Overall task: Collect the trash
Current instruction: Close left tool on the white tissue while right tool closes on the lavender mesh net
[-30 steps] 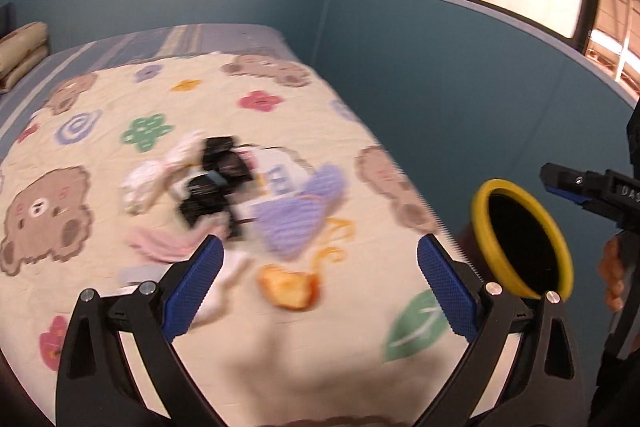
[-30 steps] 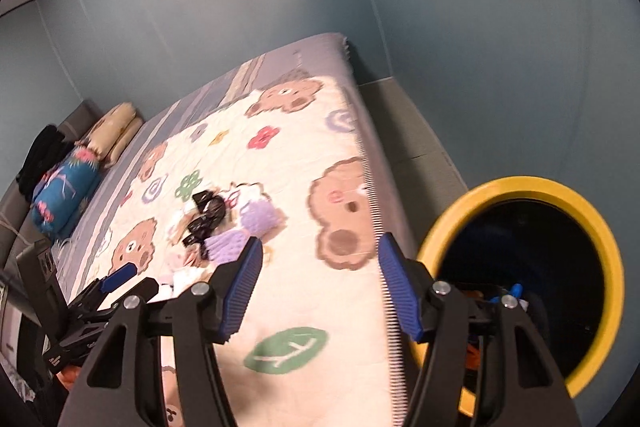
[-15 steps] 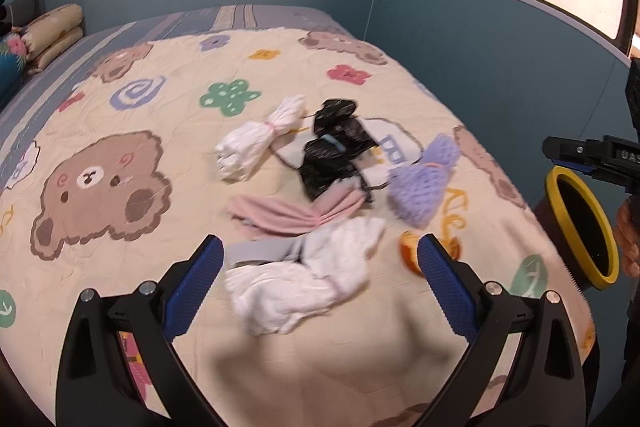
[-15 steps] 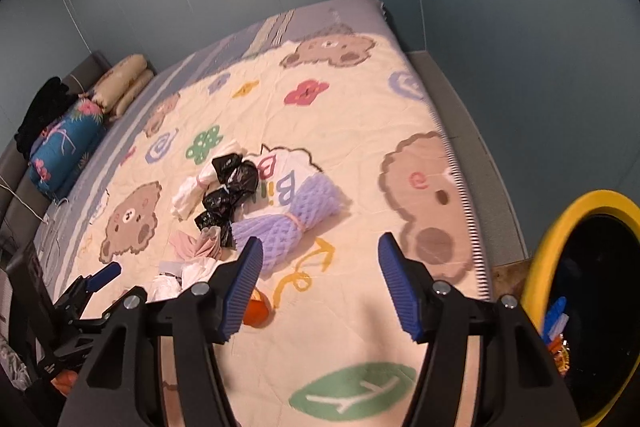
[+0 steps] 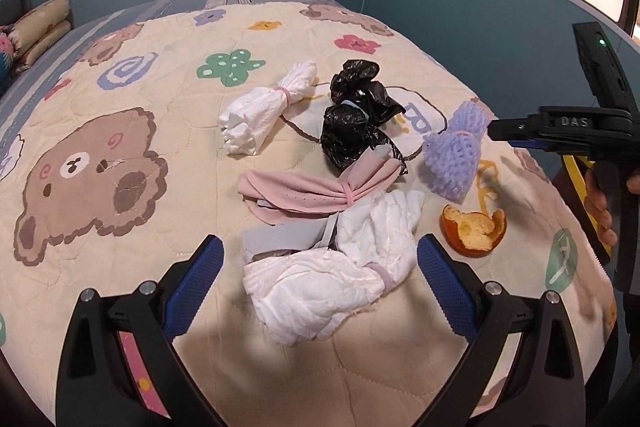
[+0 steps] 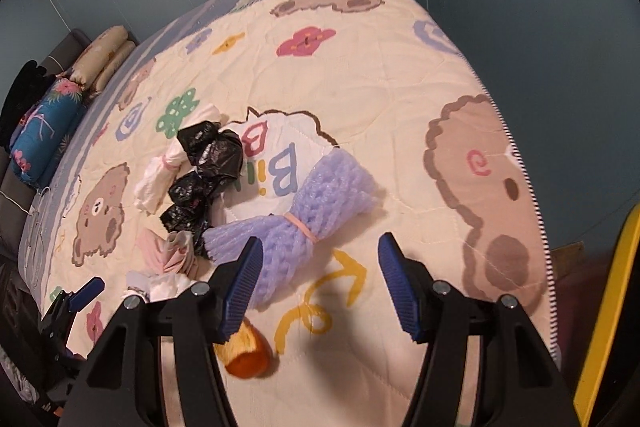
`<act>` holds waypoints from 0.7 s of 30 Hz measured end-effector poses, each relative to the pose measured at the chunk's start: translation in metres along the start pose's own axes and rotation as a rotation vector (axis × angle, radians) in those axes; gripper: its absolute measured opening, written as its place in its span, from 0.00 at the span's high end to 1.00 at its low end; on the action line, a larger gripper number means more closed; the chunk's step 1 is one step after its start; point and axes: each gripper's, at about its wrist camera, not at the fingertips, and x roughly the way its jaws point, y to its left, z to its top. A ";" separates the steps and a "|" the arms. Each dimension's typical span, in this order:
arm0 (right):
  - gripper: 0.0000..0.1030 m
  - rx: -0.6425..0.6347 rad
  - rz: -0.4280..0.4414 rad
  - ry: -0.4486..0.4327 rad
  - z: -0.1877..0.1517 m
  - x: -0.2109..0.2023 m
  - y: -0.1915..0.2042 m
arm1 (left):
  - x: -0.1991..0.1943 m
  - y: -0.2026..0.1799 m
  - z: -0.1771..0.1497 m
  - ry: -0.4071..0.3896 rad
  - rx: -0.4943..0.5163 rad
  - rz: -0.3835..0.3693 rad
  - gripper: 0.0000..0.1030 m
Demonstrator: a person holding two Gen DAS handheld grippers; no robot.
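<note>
Just ahead, white wad point(image 5: 320, 291), open left gripper point(image 5: 318, 267)

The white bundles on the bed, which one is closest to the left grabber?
The crumpled white bundle lying right between the left gripper's open fingers. The other white bundle, tied with a pink band, lies farther up the bed beside the black bag.

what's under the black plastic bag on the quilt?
The black plastic bag lies on the quilt, covering part of its white speech-bubble print. Its near end overlaps the pink cloth bundle. Whatever is beneath its middle is hidden.
</note>
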 end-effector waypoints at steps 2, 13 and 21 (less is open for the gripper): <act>0.45 0.000 -0.009 0.008 0.000 0.006 0.002 | 0.004 -0.001 0.000 0.008 0.009 -0.011 0.10; 0.45 -0.008 -0.042 0.047 0.004 0.037 0.009 | 0.022 -0.015 -0.004 0.054 0.063 -0.041 0.20; 0.53 -0.053 -0.043 0.044 0.006 0.044 0.026 | 0.028 -0.027 -0.009 0.076 0.110 -0.058 0.48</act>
